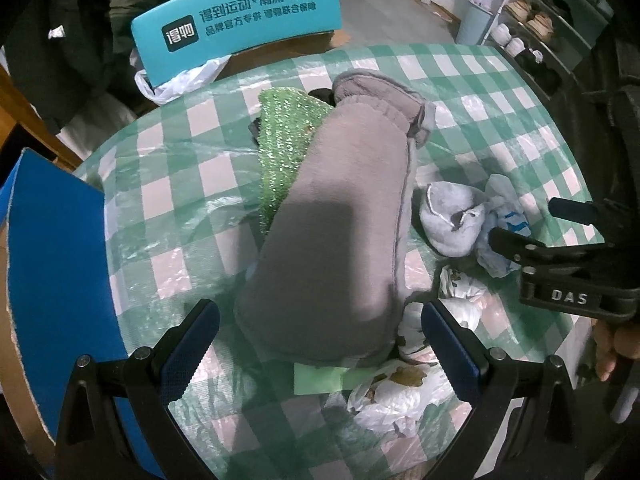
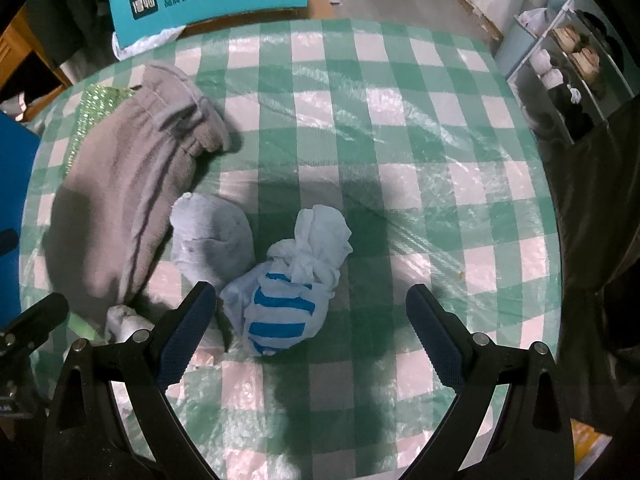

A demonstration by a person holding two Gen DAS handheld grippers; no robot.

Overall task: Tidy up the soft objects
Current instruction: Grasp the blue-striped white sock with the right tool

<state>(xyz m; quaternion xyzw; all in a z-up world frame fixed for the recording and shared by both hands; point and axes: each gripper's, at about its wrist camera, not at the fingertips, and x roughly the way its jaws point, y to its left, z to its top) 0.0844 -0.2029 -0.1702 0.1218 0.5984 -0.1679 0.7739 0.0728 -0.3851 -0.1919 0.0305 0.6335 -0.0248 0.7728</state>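
Note:
A long grey fleece garment (image 1: pixel 340 216) lies folded down the middle of the checked table, over a glittery green cloth (image 1: pixel 286 136). My left gripper (image 1: pixel 320 340) is open, its fingers either side of the garment's near end. A pale grey balled sock (image 1: pixel 450 216) and a white bundle with blue stripes (image 1: pixel 502 220) lie to the right. In the right wrist view the striped bundle (image 2: pixel 288 296) sits just ahead of my open right gripper (image 2: pixel 312 316), nearer its left finger, beside the pale grey sock (image 2: pixel 212 232) and the grey garment (image 2: pixel 128 184).
A green-and-white checked tablecloth under clear plastic (image 2: pixel 400 140) covers the table. A flowered white cloth (image 1: pixel 400 392) lies near the left gripper. A blue box (image 1: pixel 56 280) stands at the left edge. A teal chair back (image 1: pixel 240 20) is beyond; a shoe rack (image 2: pixel 572 64) is at far right.

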